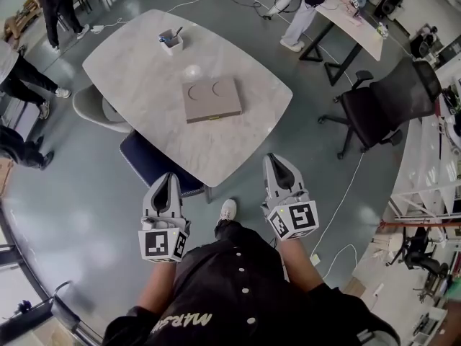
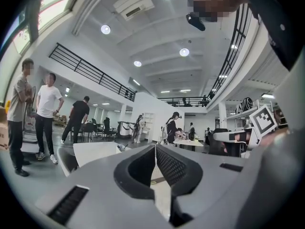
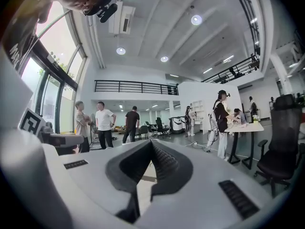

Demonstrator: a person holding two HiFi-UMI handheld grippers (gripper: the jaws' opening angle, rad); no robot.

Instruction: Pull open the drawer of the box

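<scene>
Left gripper (image 1: 168,184): grey two-jaw tool with a marker cube at its rear, held low in front of the person's body. In its own view (image 2: 155,148) the ribbed jaws are pressed together at the tips and nothing sits between them. Right gripper (image 1: 278,163): same make, level with the left one and well apart from it. In its own view (image 3: 151,143) the jaws likewise meet at the tips and carry nothing. Box (image 1: 211,98): flat, taupe, rectangular, with two round recesses in its top. It lies ahead of both grippers, between their two lines and closer to the right one's, near the middle of the table and well clear of either tool. Its drawer front is too small to make out. Table (image 1: 137,63): pale stone-look top with rounded corners; its near edge lies just ahead of the jaw tips, and neither gripper touches it. Small white container (image 1: 171,42): holds dark items and stands on the table beyond the box, ahead and to the left. Blue chair (image 1: 148,161): tucked under the table's near edge, just ahead of the left gripper. Beige chair (image 1: 90,107): at the table's side, further left. Black office chair (image 1: 382,107): on the floor ahead and to the right of the right gripper, well apart from it. White shoe (image 1: 227,210): the person's, on the floor between the two grippers. Several people stand at the far edges of the room.
</scene>
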